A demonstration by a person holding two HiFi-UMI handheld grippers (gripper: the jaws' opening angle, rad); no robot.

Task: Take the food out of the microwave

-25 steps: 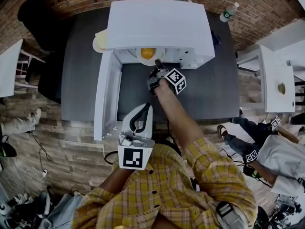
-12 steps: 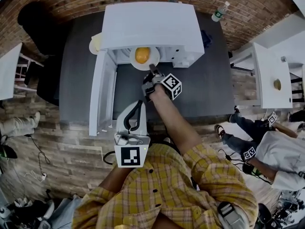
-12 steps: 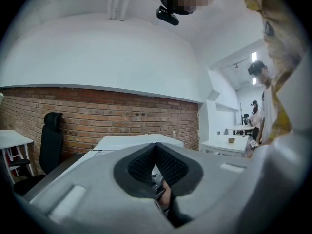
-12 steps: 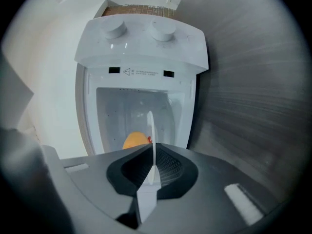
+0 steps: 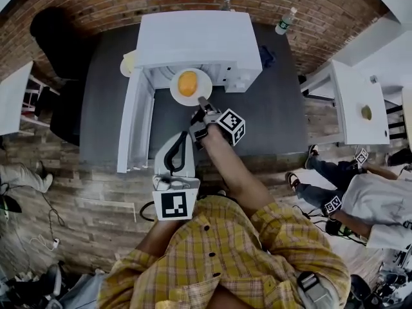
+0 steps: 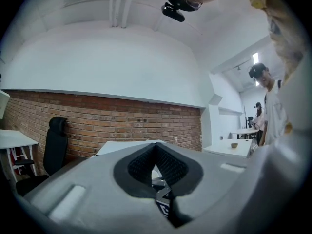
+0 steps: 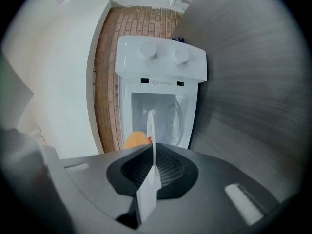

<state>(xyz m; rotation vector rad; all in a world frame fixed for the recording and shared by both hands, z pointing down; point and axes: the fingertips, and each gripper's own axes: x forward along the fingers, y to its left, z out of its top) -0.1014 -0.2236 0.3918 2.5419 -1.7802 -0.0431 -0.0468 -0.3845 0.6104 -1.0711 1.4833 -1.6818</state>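
Observation:
A white microwave [image 5: 199, 40] stands at the back of the dark grey table [image 5: 283, 114], its door [image 5: 132, 124] swung open to the left. A white plate [image 5: 175, 95] carrying an orange food item [image 5: 187, 82] hangs just in front of the cavity mouth. My right gripper [image 5: 203, 102] is shut on the plate's near rim. In the right gripper view the plate [image 7: 150, 130] shows edge-on between the jaws of the right gripper [image 7: 152, 161], the orange food [image 7: 135, 139] beside it, and the empty microwave [image 7: 161, 72] beyond. My left gripper [image 5: 187, 138] [image 6: 157, 152] is shut on nothing, near the table's front edge.
Two bottles [image 5: 225, 1] [image 5: 286, 19] stand behind the microwave. A yellowish item [image 5: 128, 62] lies at its left, a blue item [image 5: 268, 56] at its right. A black chair [image 5: 56, 40] is on the left, a white side table [image 5: 351, 108] and a person [image 5: 380, 211] on the right.
The right gripper has drawn back toward me with the plate. The plate and the orange food have come out of the microwave cavity. The left gripper has barely moved.

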